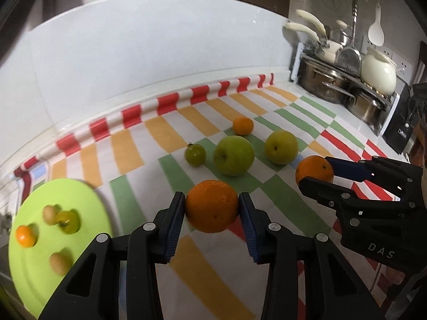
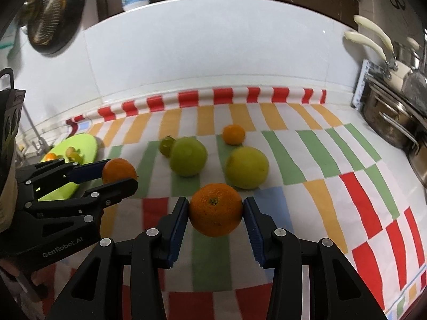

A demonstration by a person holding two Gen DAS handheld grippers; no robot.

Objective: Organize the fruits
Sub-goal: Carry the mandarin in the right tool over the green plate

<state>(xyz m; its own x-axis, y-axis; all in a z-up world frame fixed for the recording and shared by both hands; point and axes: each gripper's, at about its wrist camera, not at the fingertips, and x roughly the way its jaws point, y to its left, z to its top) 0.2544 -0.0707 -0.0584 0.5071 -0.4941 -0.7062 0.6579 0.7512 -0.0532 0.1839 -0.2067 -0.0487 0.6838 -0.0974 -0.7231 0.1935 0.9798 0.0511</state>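
Kitchen counter, striped cloth (image 2: 307, 160): left gripper (image 1: 212, 206) clamped on an orange (image 1: 211, 206), right gripper (image 2: 216, 209) likewise clamped on a second orange (image 2: 216, 210), each gripped at its widest, presumably bound for green plate (image 1: 32, 274) at left view's eight o'clock; apples (image 1: 234, 155) loose at twelve.

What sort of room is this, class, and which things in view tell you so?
Most likely a home kitchen counter: stacked steel pots in the corner, a white spatula hanging on the wall, and fruit on a striped cloth.
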